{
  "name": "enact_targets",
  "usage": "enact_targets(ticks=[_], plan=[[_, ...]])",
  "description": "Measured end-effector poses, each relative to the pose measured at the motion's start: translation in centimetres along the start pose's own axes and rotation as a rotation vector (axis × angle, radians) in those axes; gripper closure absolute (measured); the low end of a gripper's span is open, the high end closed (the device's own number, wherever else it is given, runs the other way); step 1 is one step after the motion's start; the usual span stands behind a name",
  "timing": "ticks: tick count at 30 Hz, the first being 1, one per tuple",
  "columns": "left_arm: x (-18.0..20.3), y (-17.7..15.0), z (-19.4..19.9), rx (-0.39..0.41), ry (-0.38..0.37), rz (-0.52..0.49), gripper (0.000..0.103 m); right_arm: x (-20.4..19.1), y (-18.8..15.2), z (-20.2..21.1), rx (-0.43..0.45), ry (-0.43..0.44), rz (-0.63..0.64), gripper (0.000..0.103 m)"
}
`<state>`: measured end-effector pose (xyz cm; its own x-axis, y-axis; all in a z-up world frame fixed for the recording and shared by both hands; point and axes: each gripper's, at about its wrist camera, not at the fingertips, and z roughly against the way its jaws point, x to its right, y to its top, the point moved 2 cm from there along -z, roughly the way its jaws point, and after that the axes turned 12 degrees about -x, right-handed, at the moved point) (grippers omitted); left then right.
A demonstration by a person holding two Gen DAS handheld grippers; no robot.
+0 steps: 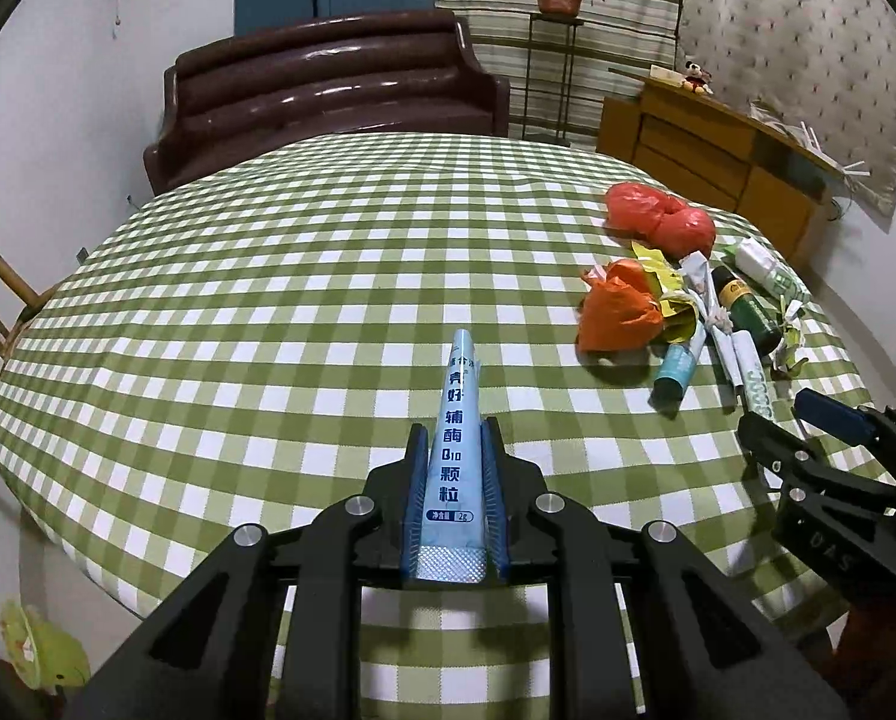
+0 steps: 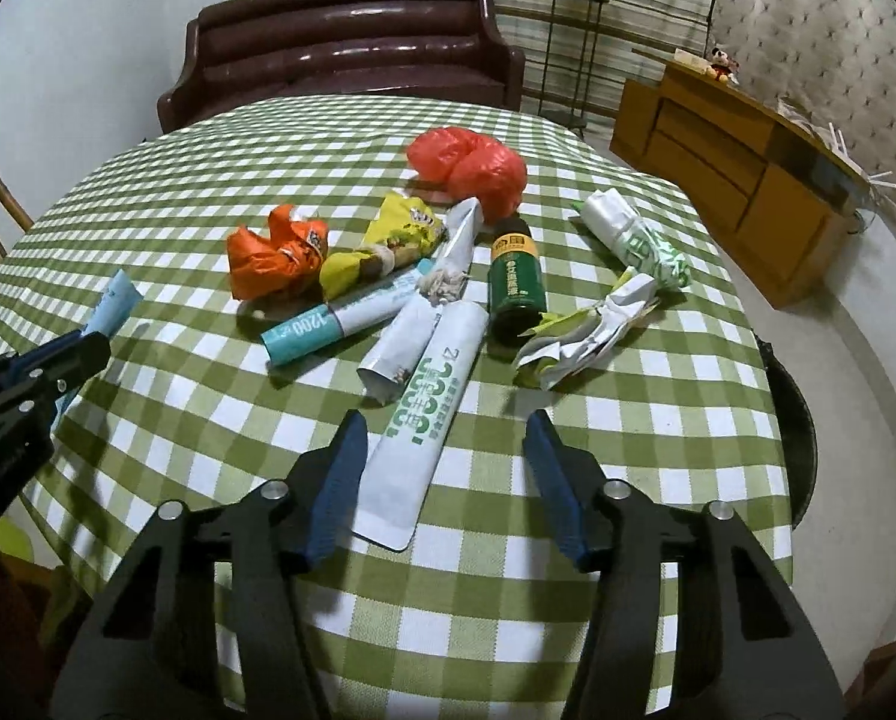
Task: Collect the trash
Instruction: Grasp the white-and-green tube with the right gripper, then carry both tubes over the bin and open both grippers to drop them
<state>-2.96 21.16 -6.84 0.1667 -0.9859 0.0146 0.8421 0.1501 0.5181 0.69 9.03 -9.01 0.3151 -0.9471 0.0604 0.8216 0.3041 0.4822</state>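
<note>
Collection is under way. My left gripper [image 1: 455, 450] is clamped on a light-blue granule sachet [image 1: 457, 438], carried above the green-checked tablecloth [image 1: 267, 276]. My right gripper [image 2: 444, 450] stands part-open astride the white-and-green sachet [image 2: 420, 414], pads not pressing it. The rest of the litter, orange wrapper [image 2: 273, 258], green bottle [image 2: 515, 276], red plastic bag [image 2: 469, 165], lies beyond. Next, I judge: close squarely on the flat sachet and lift without snagging its neighbours.

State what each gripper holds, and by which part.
Left gripper clamps the light-blue sachet stick near its crimped end. Right gripper holds nothing.
</note>
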Motion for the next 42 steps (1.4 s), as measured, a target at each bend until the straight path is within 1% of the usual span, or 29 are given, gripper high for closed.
enact_targets(ticks=[3,5,6,15,21,26,32,42], plan=[[0.1,-0.1,-0.1,-0.002,-0.003,0.001,0.084,0.1,-0.2,0.1,0.003,0.012,0.005,0.072],[0.1,-0.1,-0.1,-0.002,-0.004,0.001,0.084,0.1,-0.4,0.2,0.006,0.016,0.012,0.076],[0.1,-0.1,-0.1,-0.003,-0.004,0.001,0.084,0.1,-0.4,0.2,0.007,0.017,0.012,0.082],[0.6,-0.3,-0.1,-0.001,0.000,0.002,0.084,0.5,-1.3,0.9,0.017,0.041,0.021,0.084],[1.5,0.0,0.8,0.020,-0.009,-0.008,0.084,0.5,-1.3,2.5,0.064,0.055,0.031,0.084],[2.5,0.7,1.7,0.055,-0.030,-0.017,0.084,1.0,-1.1,4.0,0.109,0.052,0.027,0.084],[5.0,1.9,2.5,0.091,-0.060,-0.065,0.084,3.8,-0.6,5.0,0.144,0.013,-0.021,0.084],[12.8,4.1,3.2,0.133,-0.152,-0.201,0.084,11.8,-0.5,5.8,0.175,-0.089,-0.150,0.084]])
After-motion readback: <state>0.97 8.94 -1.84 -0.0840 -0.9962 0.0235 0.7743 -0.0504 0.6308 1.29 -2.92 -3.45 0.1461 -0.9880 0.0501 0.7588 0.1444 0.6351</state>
